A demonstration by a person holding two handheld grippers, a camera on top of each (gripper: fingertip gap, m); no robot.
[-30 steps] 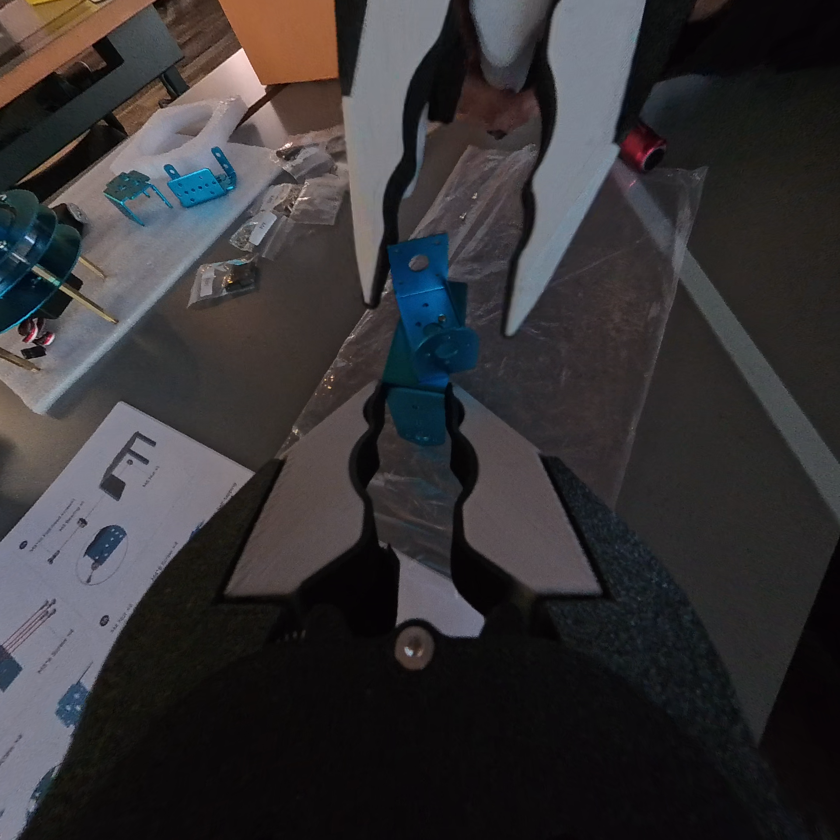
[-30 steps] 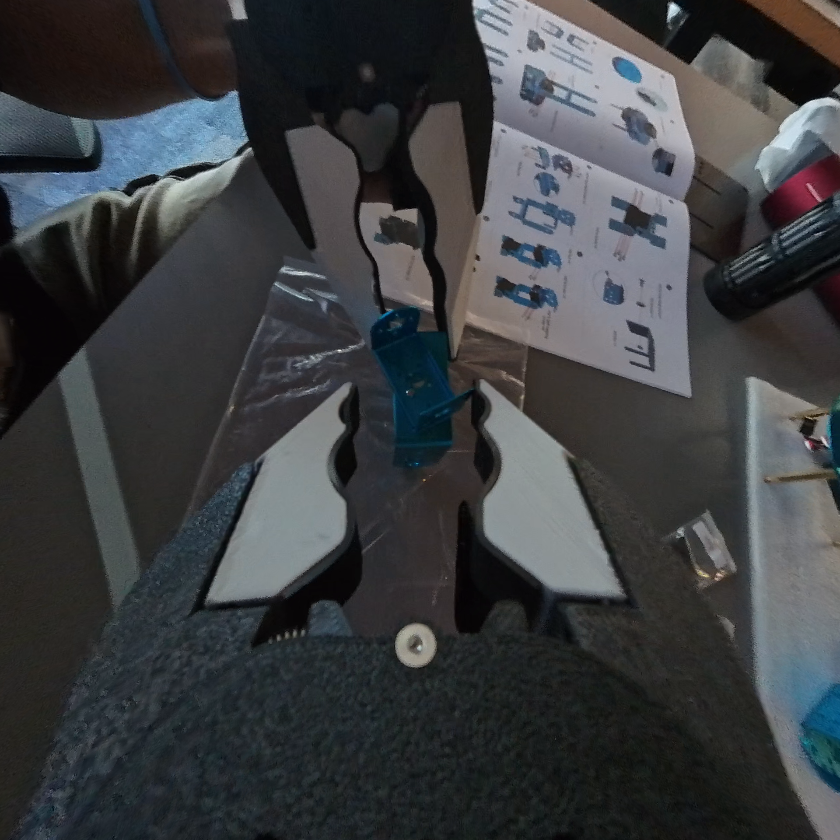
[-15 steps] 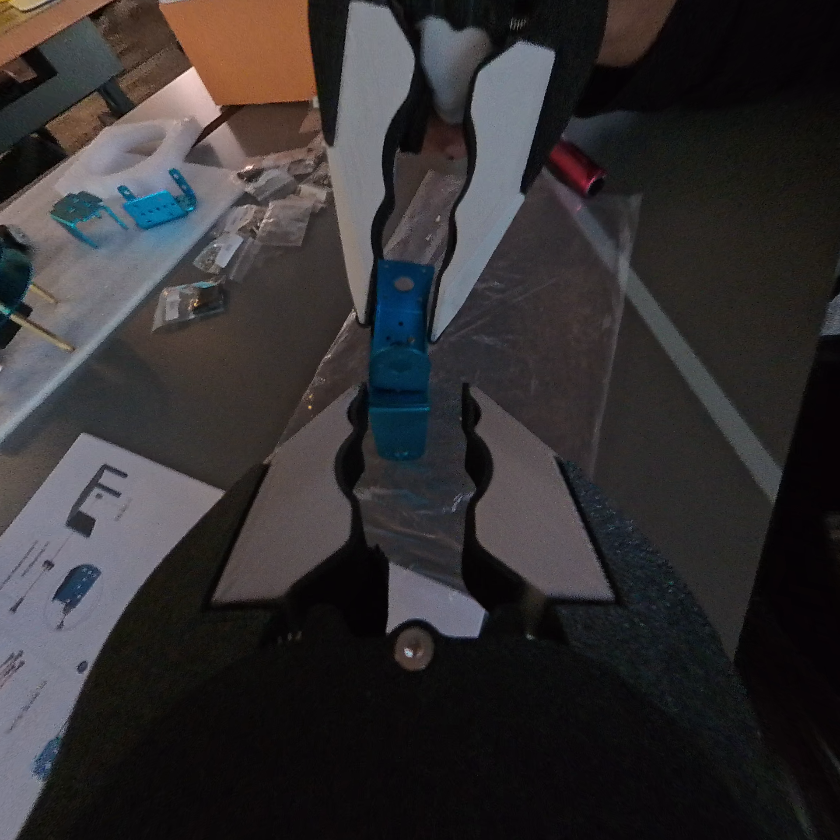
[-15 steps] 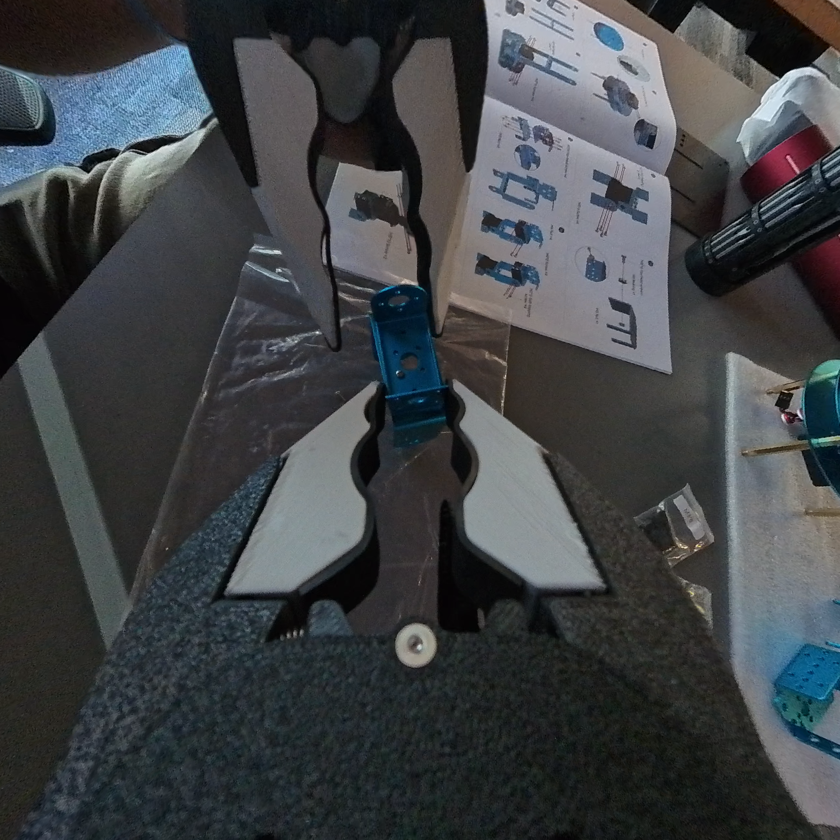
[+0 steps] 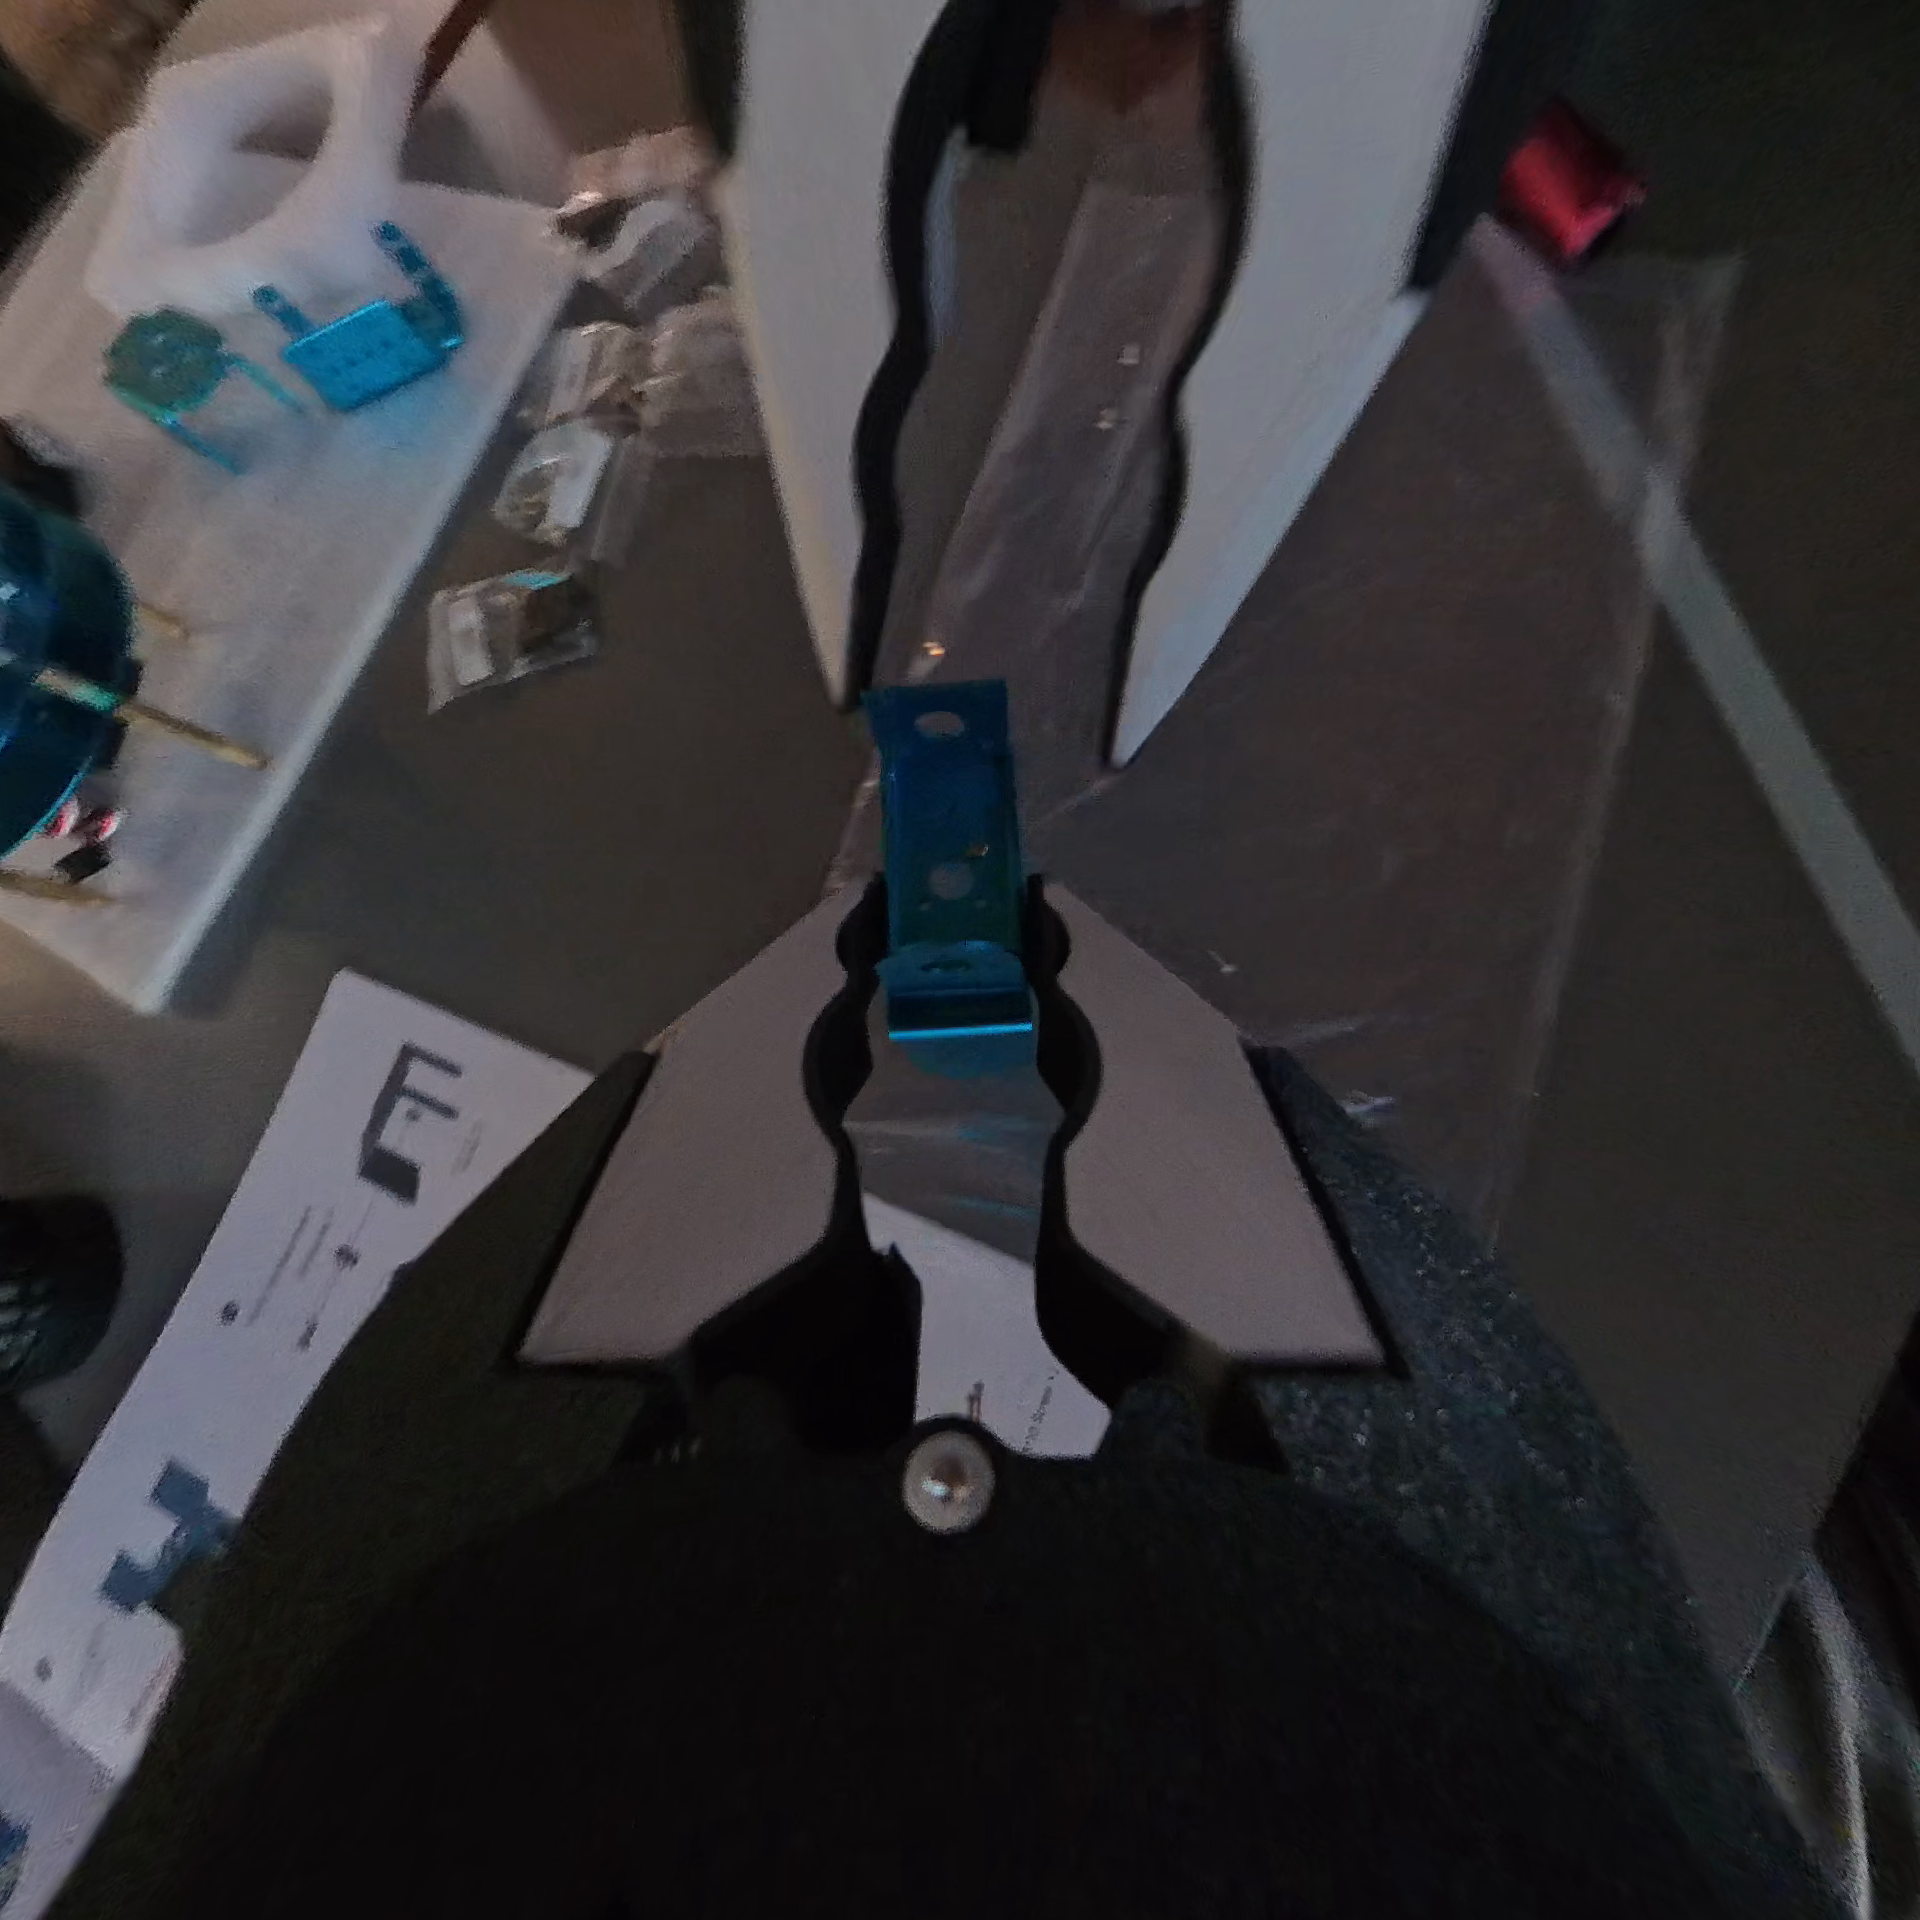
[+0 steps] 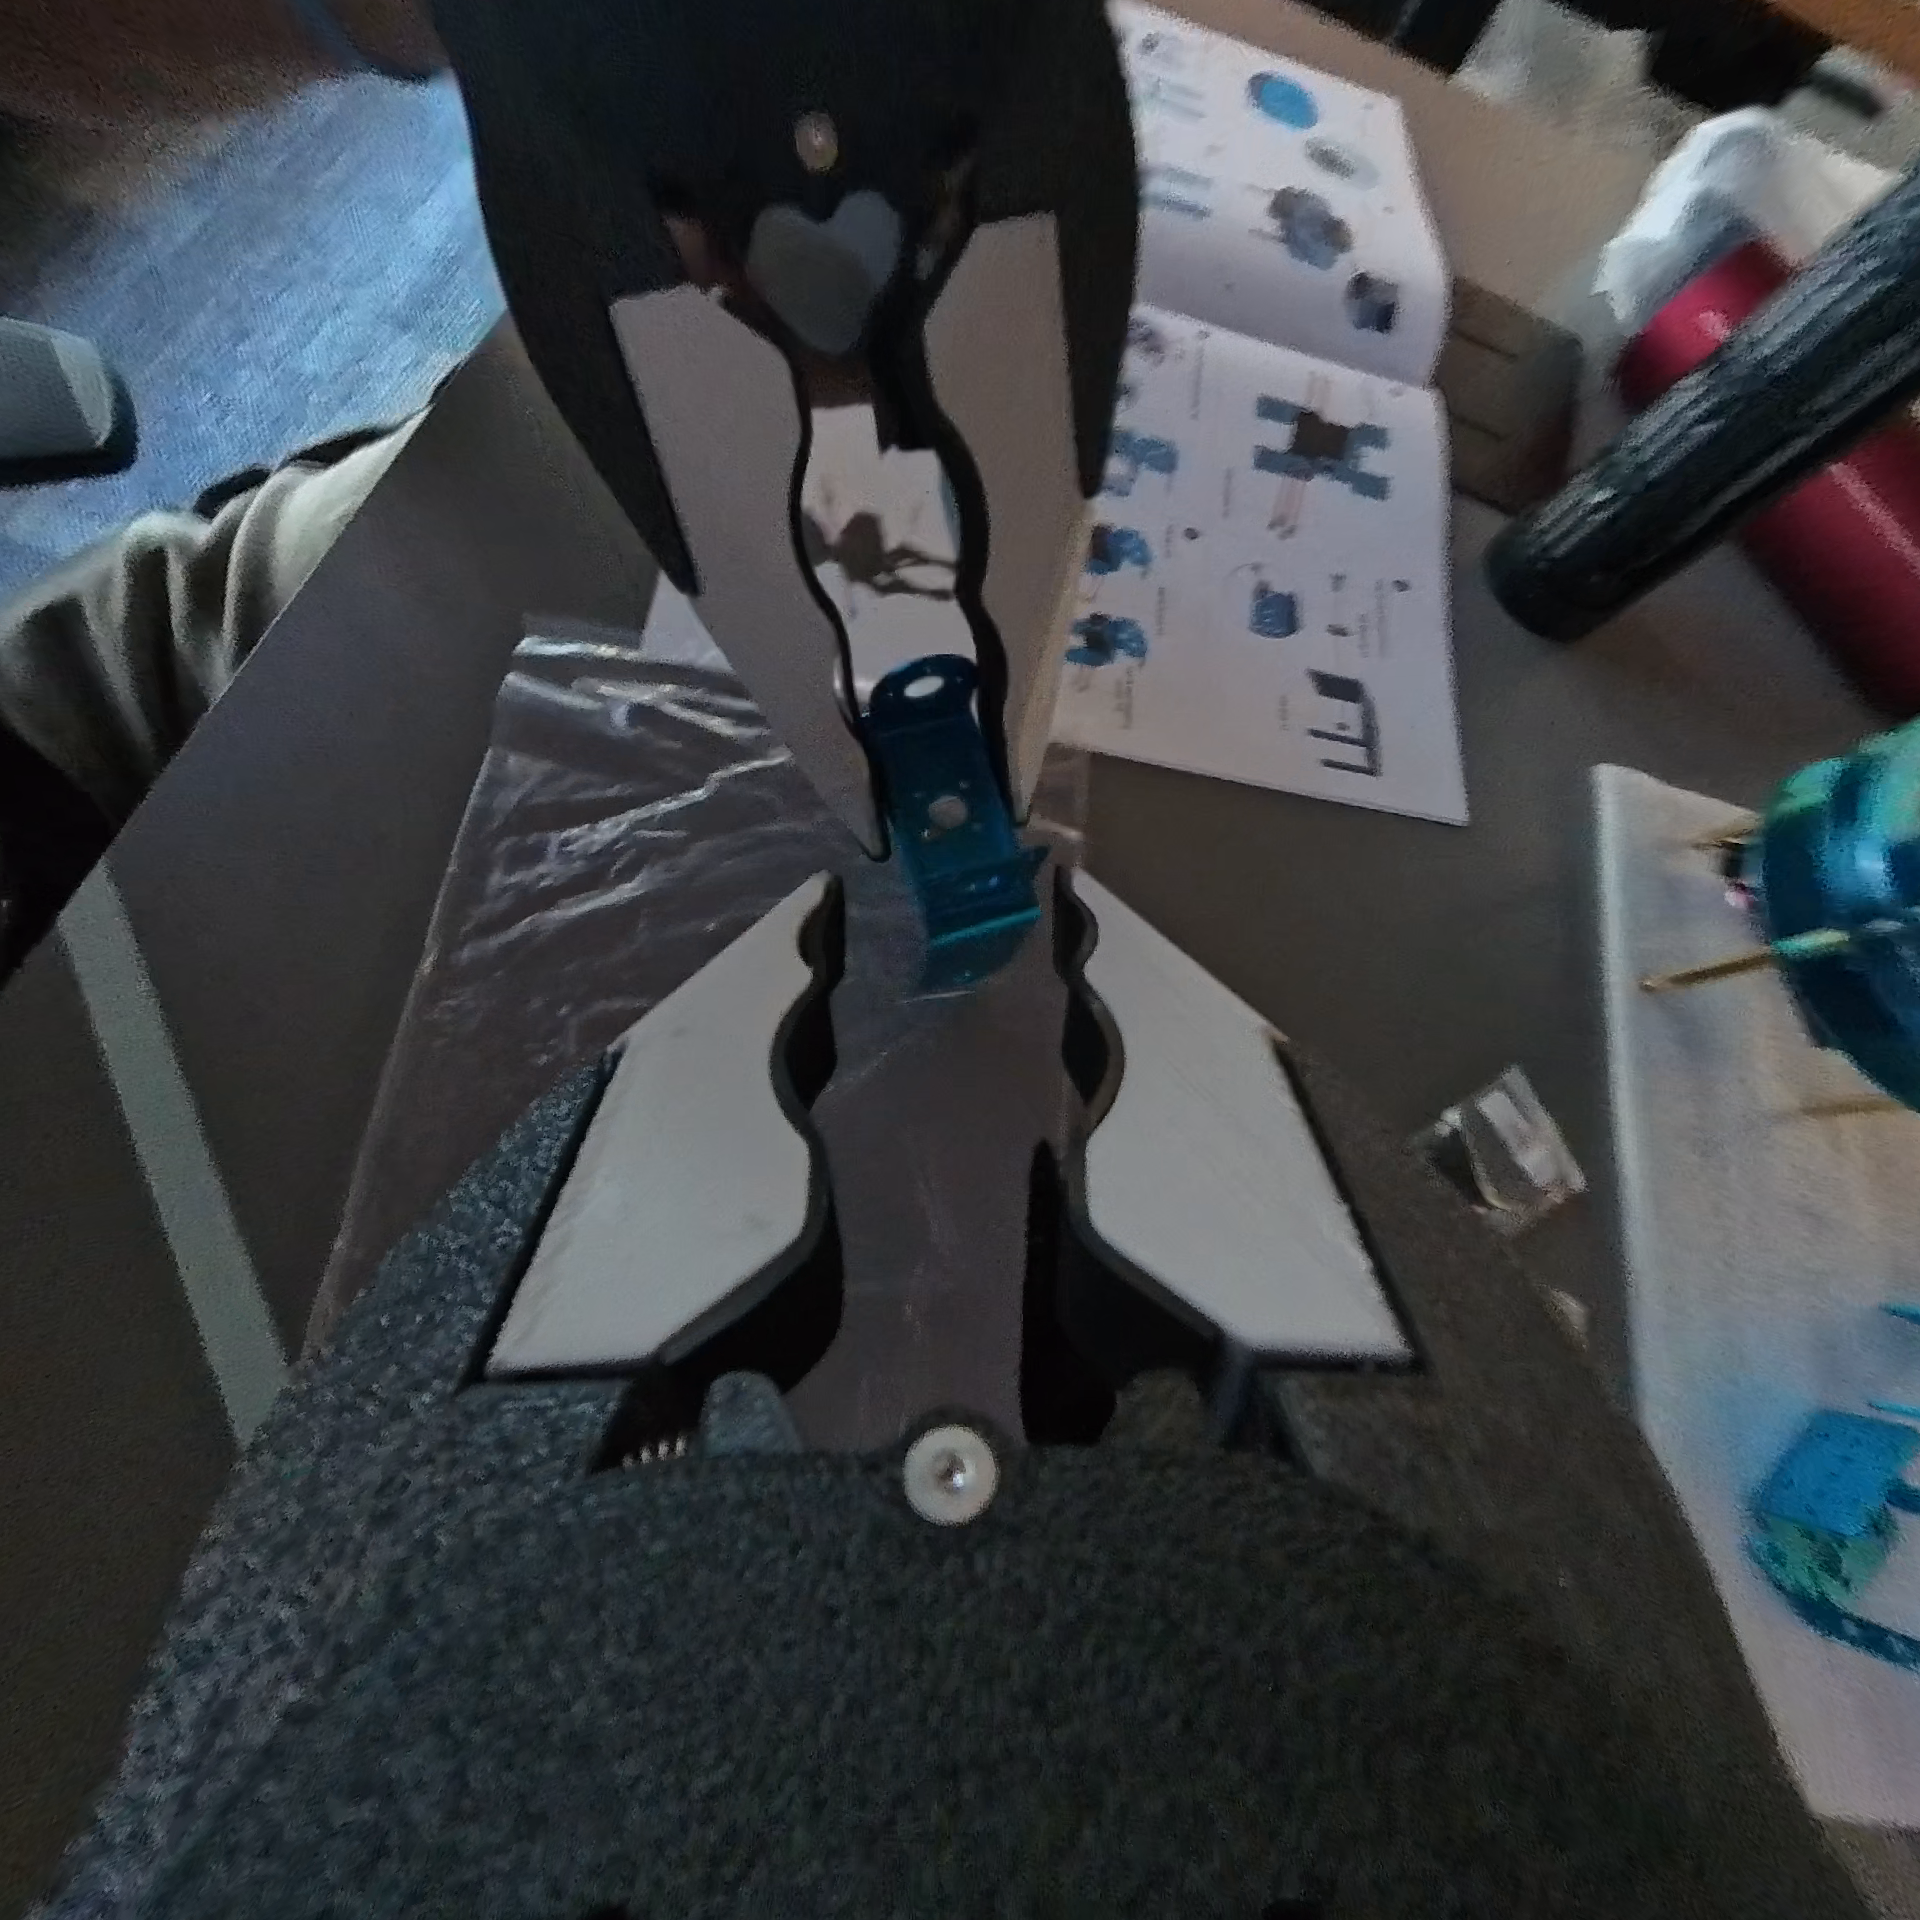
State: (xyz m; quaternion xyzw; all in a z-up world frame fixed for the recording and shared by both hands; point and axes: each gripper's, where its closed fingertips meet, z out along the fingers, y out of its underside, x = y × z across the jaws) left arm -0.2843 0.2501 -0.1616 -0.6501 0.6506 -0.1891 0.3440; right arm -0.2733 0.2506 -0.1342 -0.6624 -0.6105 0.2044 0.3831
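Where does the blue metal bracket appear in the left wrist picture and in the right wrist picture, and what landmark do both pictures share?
Left wrist view: the blue metal bracket sits just above the middle, gripped between the tips of the left gripper.
Right wrist view: it stands just above the middle, held by the left gripper reaching down from the top; the right gripper is open beside it.
Shared landmark: the clear plastic sheet beneath the bracket.

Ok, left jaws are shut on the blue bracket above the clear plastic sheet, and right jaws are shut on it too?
No: the right gripper stands with jaws open around the blue bracket, not clamping it; the right wrist view shows this. The left gripper is shut on it, above the clear plastic sheet.
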